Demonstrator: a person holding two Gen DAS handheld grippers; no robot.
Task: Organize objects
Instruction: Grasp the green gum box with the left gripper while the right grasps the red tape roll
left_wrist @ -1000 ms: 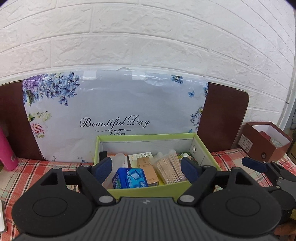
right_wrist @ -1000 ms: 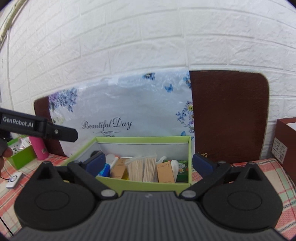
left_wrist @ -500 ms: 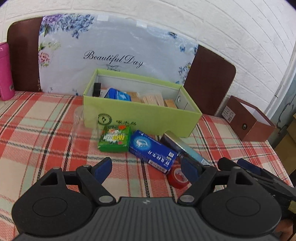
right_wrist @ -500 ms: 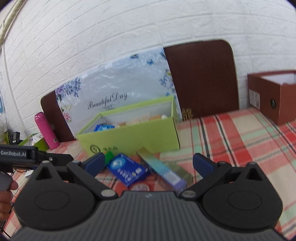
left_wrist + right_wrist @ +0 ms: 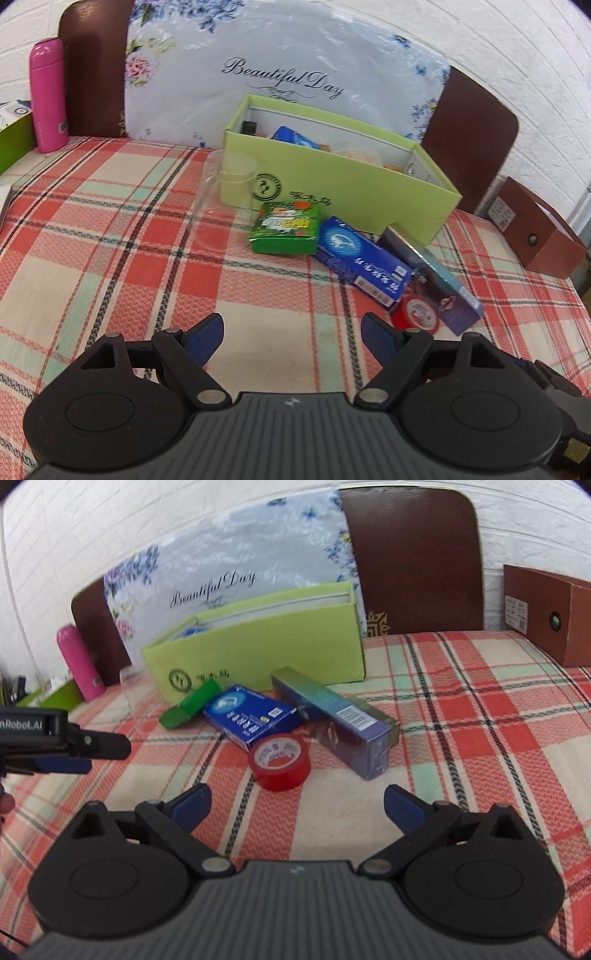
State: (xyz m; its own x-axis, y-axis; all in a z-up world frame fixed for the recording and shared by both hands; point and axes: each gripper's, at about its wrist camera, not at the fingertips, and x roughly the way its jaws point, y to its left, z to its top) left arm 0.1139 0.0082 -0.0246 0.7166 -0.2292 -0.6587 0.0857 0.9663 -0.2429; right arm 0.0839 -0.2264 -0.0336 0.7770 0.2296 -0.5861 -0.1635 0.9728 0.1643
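Note:
A lime-green open box (image 5: 343, 177) (image 5: 258, 646) with several small items inside stands at the back of the plaid table. In front of it lie a green packet (image 5: 284, 228) (image 5: 190, 703), a blue carton (image 5: 360, 260) (image 5: 253, 714), a long purple-teal carton (image 5: 432, 280) (image 5: 334, 720) and a red tape roll (image 5: 415, 314) (image 5: 280, 760). A clear plastic cup (image 5: 229, 184) stands left of the packet. My left gripper (image 5: 293, 334) is open and empty, short of the items. My right gripper (image 5: 297, 805) is open and empty, just short of the tape roll.
A pink bottle (image 5: 48, 96) (image 5: 77, 662) stands at the back left beside a green tray (image 5: 11, 142). A brown box (image 5: 535, 229) (image 5: 546, 613) stands at the right. A floral board (image 5: 280, 70) and brown panels lean on the brick wall.
Both grippers have pulled back from above the green box and tilted down; the items in front of the box have come into view. Both stay open.

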